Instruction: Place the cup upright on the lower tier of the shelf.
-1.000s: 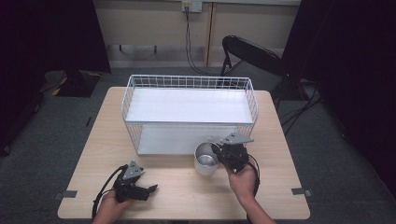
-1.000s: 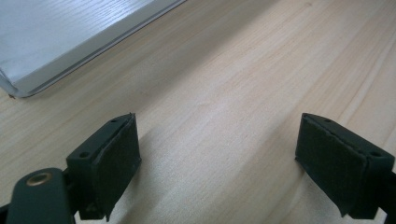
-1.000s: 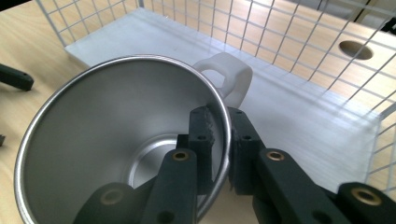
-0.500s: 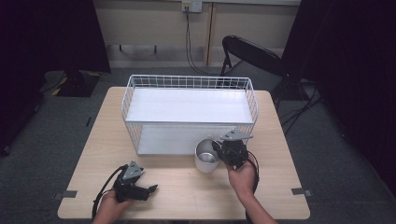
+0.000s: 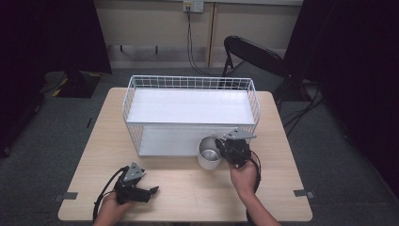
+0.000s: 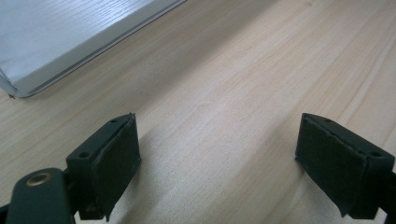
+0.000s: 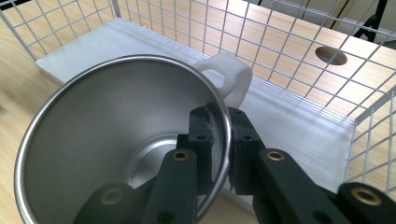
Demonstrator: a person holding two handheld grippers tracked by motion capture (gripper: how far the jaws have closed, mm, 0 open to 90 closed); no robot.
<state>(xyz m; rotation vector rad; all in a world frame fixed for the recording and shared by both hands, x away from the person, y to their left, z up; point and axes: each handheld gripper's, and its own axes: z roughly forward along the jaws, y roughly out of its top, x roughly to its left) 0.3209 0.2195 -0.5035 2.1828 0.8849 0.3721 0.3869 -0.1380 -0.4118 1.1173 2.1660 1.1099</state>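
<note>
Since a second ago the right claw [image 5: 225, 145] and its metal cup [image 5: 209, 151] have edged slightly toward the wire basket [image 5: 190, 84]; the left claw [image 5: 149, 190] has not shifted. We note the right claw clenched on the cup's rim, one pad inside the wall and one outside, near the white handle [image 7: 225, 74]. The cup sits just before the basket's near wall, possibly lifted off the worktop [image 5: 188, 188] (the high view is too coarse to tell). Left claw: released, jaws wide, nothing between them. To finish well, we judge: lift clear of the wire rim, keep the cup level, and lower it onto the basket floor. No writing is readable anywhere.
</note>
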